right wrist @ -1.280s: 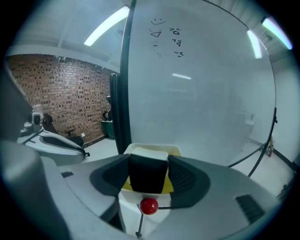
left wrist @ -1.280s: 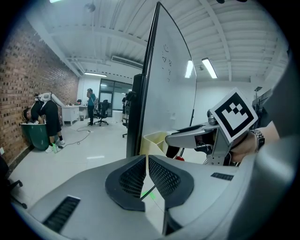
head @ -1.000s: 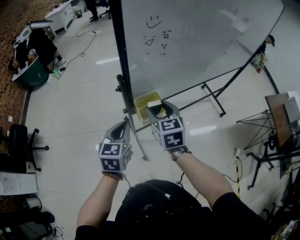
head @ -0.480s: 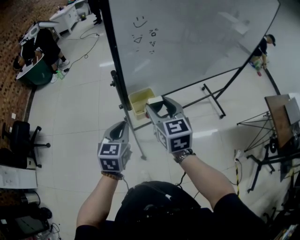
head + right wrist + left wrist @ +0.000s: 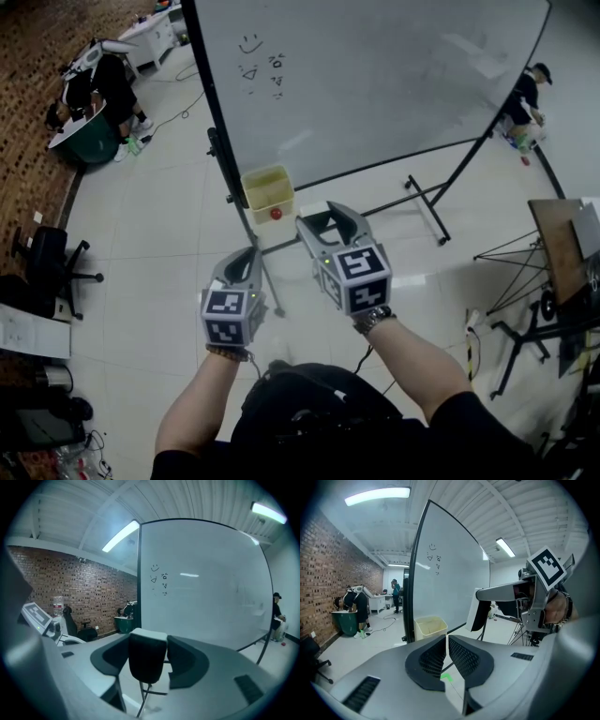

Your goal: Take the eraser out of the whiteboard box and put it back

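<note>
The right gripper (image 5: 328, 217) clamps the eraser (image 5: 147, 660) between its fingers (image 5: 187, 660), which the eraser's black body holds wide apart. A second earlier those fingertips were at the mouth of the yellow whiteboard box (image 5: 267, 197). Now the box hangs beyond them and to their left, well clear. The left gripper (image 5: 246, 255) is empty, with its fingers (image 5: 466, 656) closed together.

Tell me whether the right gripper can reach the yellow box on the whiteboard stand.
Probably yes. The right gripper, shut on the eraser, hangs near the yellow box; the box's top is open, nothing lies between them, and the left gripper is off to one side.
</note>
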